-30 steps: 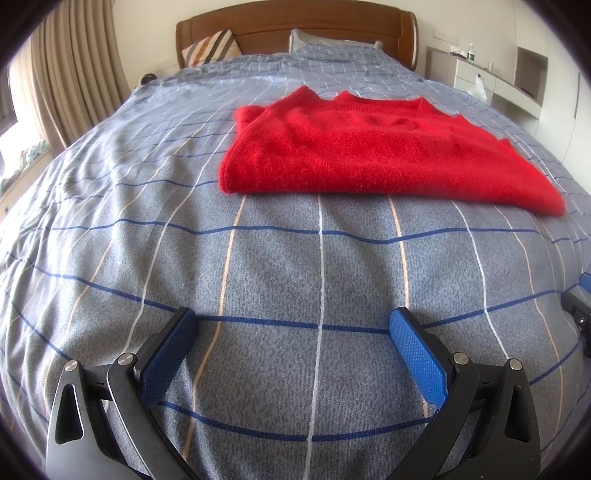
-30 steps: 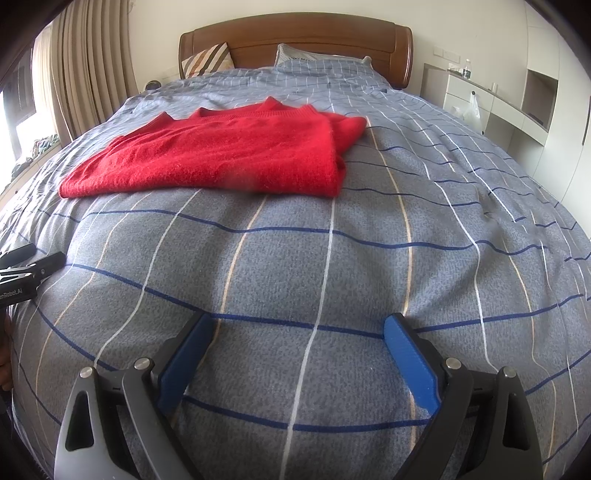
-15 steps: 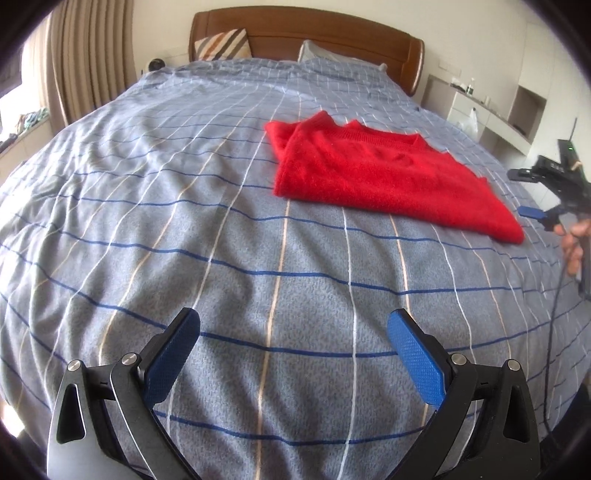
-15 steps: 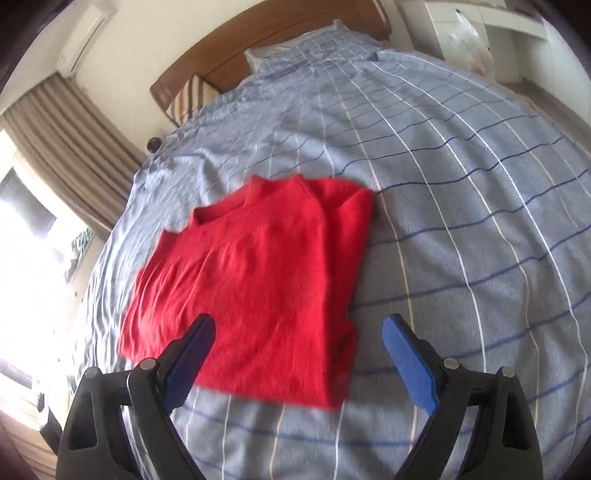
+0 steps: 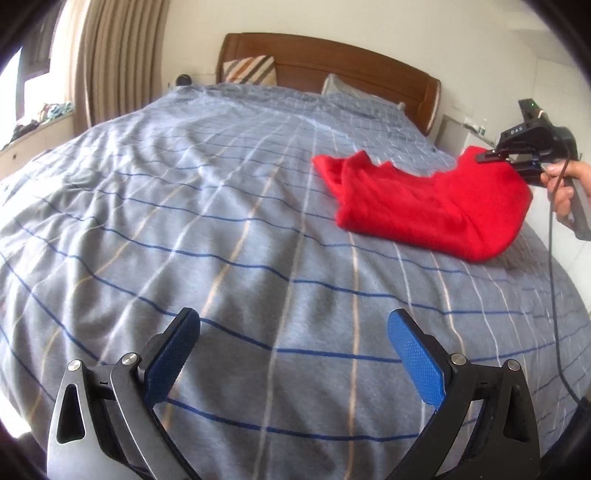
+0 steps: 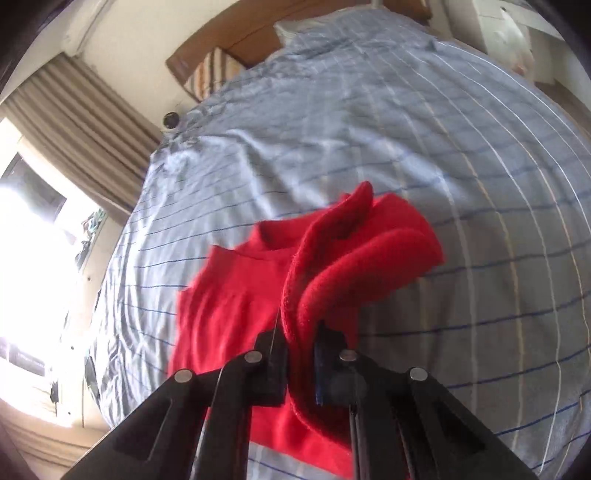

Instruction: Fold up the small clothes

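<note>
A red knit sweater [image 5: 424,206] lies on the blue-grey checked bed cover [image 5: 221,221], toward the right side. My right gripper [image 6: 299,354] is shut on a thick edge of the red sweater [image 6: 314,280] and lifts that end off the bed, so it curls over the rest. The right gripper also shows in the left wrist view [image 5: 517,155], held by a hand at the sweater's far right end. My left gripper [image 5: 293,354] is open and empty, low over the bare cover at the near side, well apart from the sweater.
A wooden headboard [image 5: 332,59] with a striped cushion [image 5: 251,70] and a pillow stands at the far end. Curtains [image 5: 110,55] and a window sill are on the left. A white cabinet [image 6: 517,33] stands right of the bed.
My right gripper came down on the sweater's right end, shut on it and raised it. My left gripper swung left and back, so the sweater now sits far right in its view.
</note>
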A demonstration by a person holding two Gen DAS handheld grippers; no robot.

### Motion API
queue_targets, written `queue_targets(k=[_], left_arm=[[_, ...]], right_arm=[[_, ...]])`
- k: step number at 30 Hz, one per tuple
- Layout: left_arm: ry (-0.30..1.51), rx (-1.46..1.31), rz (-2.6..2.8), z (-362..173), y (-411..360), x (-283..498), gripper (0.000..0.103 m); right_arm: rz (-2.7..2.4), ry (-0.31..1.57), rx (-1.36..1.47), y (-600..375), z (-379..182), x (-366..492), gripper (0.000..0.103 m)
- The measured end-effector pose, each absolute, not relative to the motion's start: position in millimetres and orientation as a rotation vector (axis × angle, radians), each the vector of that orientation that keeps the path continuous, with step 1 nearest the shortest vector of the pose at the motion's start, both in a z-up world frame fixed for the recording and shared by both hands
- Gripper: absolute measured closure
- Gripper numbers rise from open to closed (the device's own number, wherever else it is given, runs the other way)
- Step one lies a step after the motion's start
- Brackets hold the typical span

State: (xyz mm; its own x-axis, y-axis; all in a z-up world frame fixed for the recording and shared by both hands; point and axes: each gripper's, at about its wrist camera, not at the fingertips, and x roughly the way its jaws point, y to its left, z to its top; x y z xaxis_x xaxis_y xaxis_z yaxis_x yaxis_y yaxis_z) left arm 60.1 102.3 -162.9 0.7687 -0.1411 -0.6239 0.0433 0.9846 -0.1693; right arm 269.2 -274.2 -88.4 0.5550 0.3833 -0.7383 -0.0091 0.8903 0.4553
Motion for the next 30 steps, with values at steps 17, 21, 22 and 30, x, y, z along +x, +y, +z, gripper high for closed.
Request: queue_targets(k=[17, 21, 22, 30], left_arm=[[0.713, -0.307, 0.071, -178.3, 161.4, 75.7, 0.001], [0.722, -0.304, 0.076, -179.9, 159.4, 77.2, 0.001], [0.725, -0.300, 0.077, -180.7, 158.9, 78.0, 0.001], [0.740, -0.231, 0.086, -187.5, 149.4, 72.6, 0.001]], right_arm=[[0.579, 1.031, 0.371, -109.0, -114.6, 285.2, 0.062], [0.506, 1.004, 0.093, -126.0, -112.3, 257.2, 0.062], [0.519, 1.012, 0.076, -124.7, -119.4, 250.8, 0.062], [0.552, 0.993, -0.071, -53.4, -188.7, 221.8, 0.061]])
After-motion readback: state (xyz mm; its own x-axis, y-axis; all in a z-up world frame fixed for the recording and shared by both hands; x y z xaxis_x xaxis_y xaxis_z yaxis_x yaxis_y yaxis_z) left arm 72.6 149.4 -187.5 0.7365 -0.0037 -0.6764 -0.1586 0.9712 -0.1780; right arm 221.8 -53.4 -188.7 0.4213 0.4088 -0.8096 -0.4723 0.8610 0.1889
